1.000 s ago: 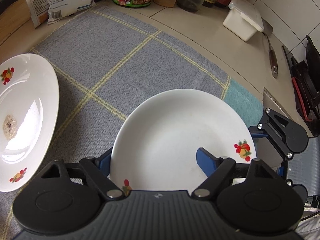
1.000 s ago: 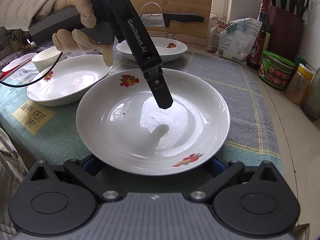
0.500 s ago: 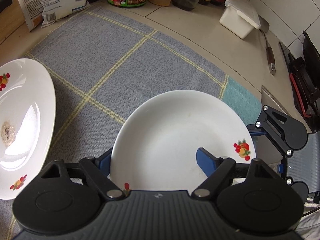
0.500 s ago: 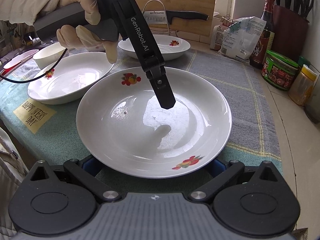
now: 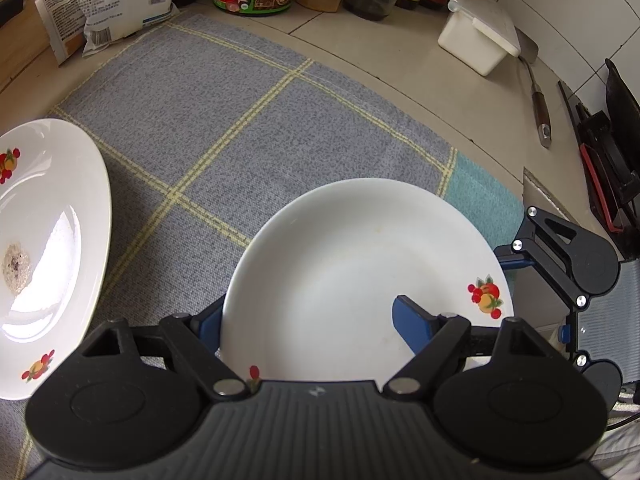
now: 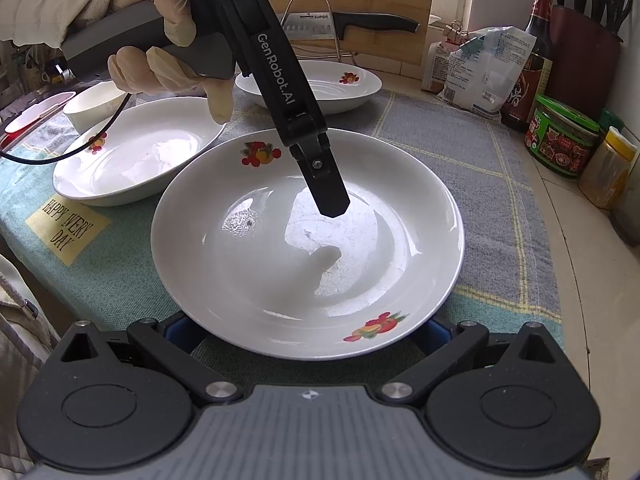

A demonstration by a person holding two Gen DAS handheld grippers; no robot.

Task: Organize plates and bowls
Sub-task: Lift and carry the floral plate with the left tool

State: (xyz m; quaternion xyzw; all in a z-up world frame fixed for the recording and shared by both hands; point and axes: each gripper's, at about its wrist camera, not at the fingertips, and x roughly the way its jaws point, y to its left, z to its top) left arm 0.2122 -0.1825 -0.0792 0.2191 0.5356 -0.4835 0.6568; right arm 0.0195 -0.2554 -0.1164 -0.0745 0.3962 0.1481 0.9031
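Note:
A white plate [image 5: 340, 264] with fruit prints lies on the grey checked cloth [image 5: 224, 104]. My left gripper [image 5: 308, 312] is open and straddles the plate's rim, one blue finger [image 5: 412, 320] over the inside and the other [image 5: 208, 320] outside. From the right wrist view that plate [image 6: 280, 280] fills the middle, and the left gripper's finger [image 6: 326, 188] hangs just above its well. My right gripper [image 6: 306, 332] is open, jaws wide, with both tips hidden under the near rim. Its finger [image 5: 508, 263] shows at the rim in the left wrist view.
A second fruit-print plate [image 6: 136, 160] sits left of the first, a third [image 6: 320, 84] behind it and a small white bowl [image 6: 94, 104] far left. A plate with crumbs [image 5: 44, 248] lies at left. Jars [image 6: 560, 144], bags [image 6: 480, 72], a white box [image 5: 476, 36] and a spatula [image 5: 540, 108] line the counter.

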